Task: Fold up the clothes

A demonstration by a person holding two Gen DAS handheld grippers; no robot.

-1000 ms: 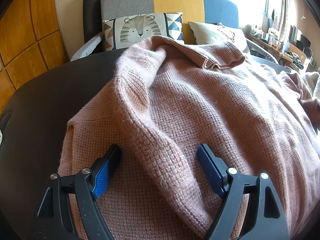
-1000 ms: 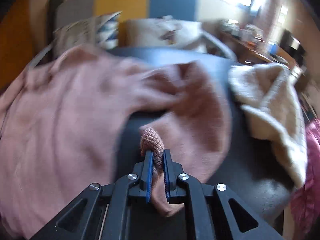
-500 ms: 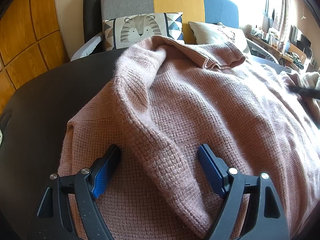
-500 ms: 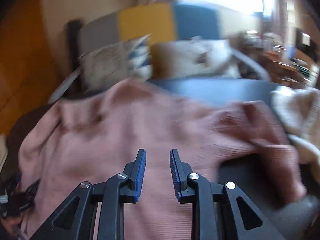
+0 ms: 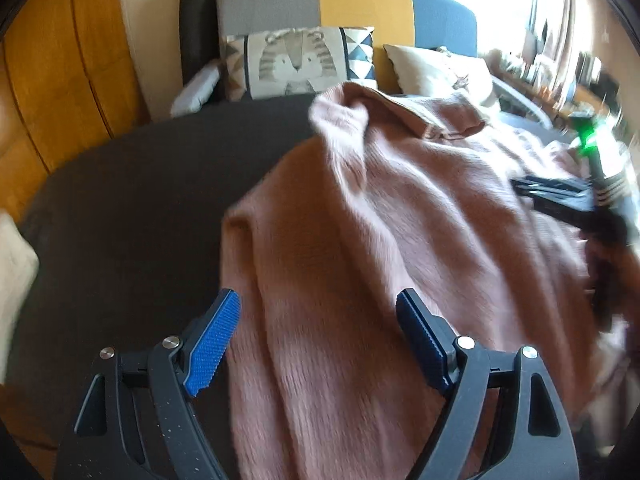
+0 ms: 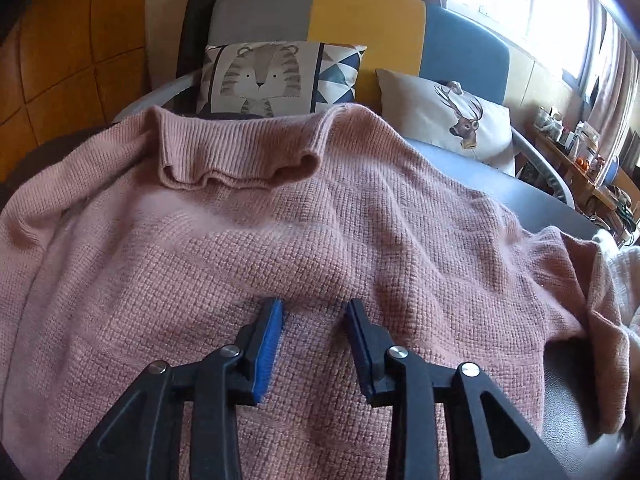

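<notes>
right gripper point(image 6: 314, 308) released sleeve, now over sweater point(image 6: 280, 232)

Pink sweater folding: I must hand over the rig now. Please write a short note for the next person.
Left claw: open, empty, low over the left part of the pink sweater.
Right claw: open, empty, over the sweater's middle.
Sweater lies spread on the dark table, collar toward the sofa; a cream garment lies at the right.
Done: sweater laid out. Left: sleeves and body folds.
</notes>
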